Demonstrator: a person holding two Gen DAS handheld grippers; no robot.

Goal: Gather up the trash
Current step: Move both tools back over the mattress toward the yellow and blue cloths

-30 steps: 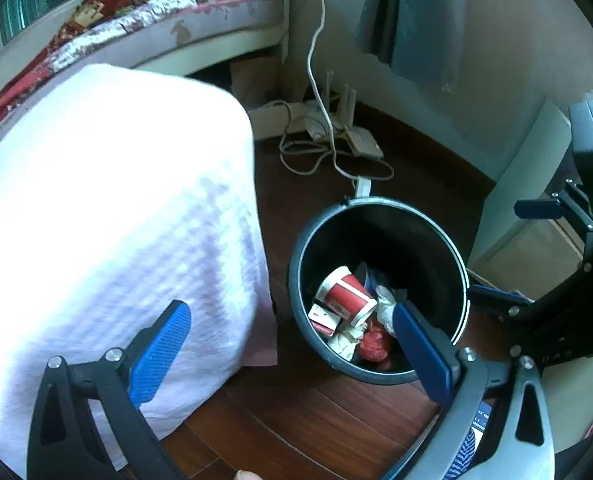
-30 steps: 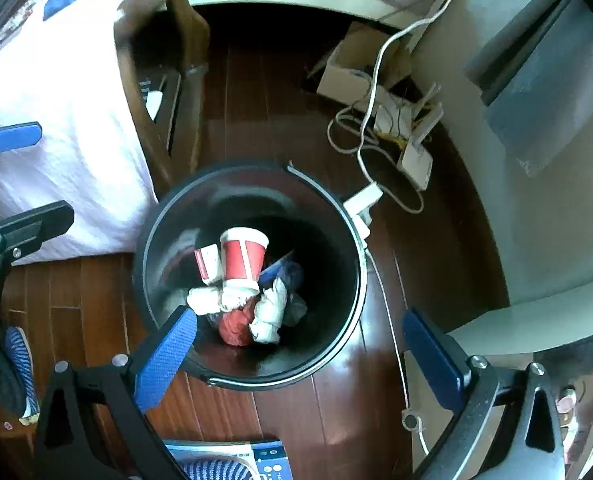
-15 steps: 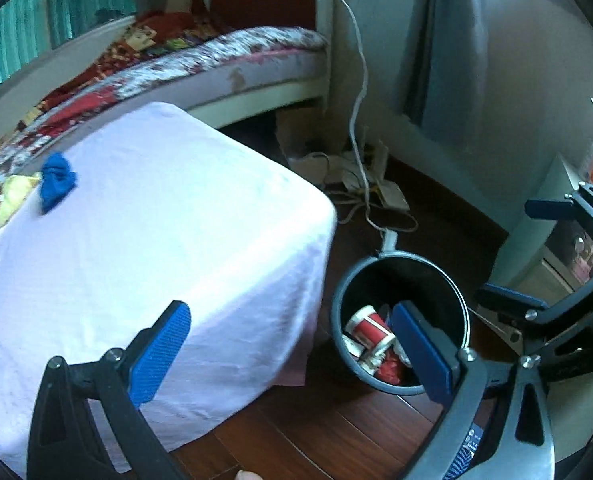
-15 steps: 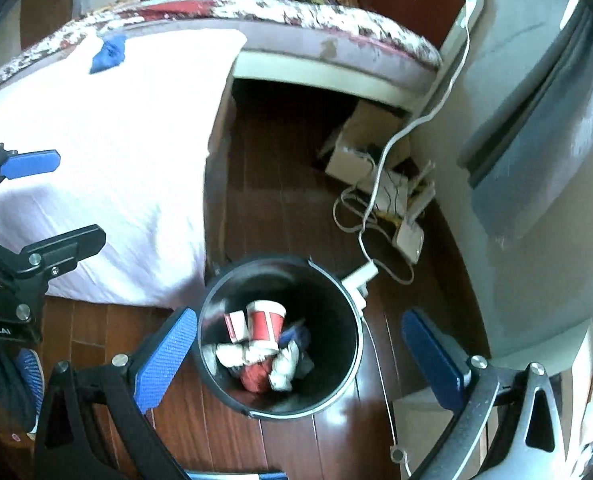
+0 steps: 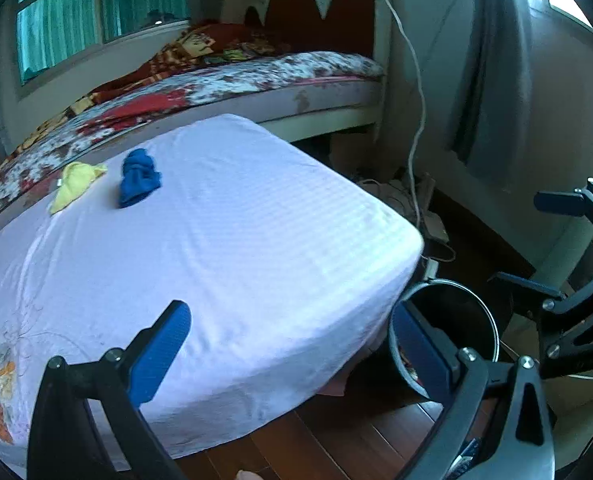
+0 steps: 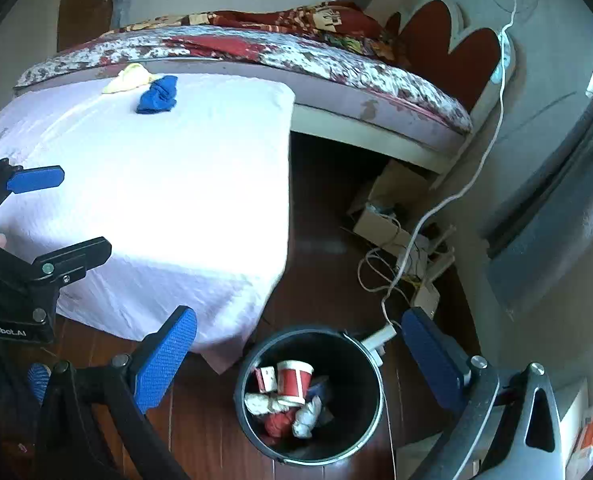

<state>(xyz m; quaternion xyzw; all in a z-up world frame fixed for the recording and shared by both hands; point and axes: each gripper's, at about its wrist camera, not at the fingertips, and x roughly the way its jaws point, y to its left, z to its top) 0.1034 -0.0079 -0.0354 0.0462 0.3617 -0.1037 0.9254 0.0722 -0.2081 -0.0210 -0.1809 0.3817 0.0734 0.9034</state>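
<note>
A black trash bin (image 6: 252, 428) stands on the wood floor by the table's corner, holding a red paper cup (image 6: 295, 378) and crumpled scraps; its rim also shows in the left wrist view (image 5: 492, 320). A crumpled blue piece (image 5: 138, 178) and a yellow piece (image 5: 74, 184) lie at the far side of the white-clothed table (image 5: 224, 248); both also show in the right wrist view, the blue piece (image 6: 157, 95) and the yellow piece (image 6: 128, 78). My left gripper (image 5: 292, 350) is open and empty above the table's near edge. My right gripper (image 6: 296, 360) is open and empty above the bin.
A bed (image 5: 224, 76) with a patterned cover runs behind the table. Cables, a router and a cardboard box (image 6: 392, 224) lie on the floor by the wall. A grey curtain (image 5: 492, 72) hangs at the right. A white cabinet corner (image 5: 568, 248) stands near the bin.
Both grippers have risen and pulled back from the bin. The left one has swung left toward the table, so the blue and yellow pieces have come into view. Both stay open.
</note>
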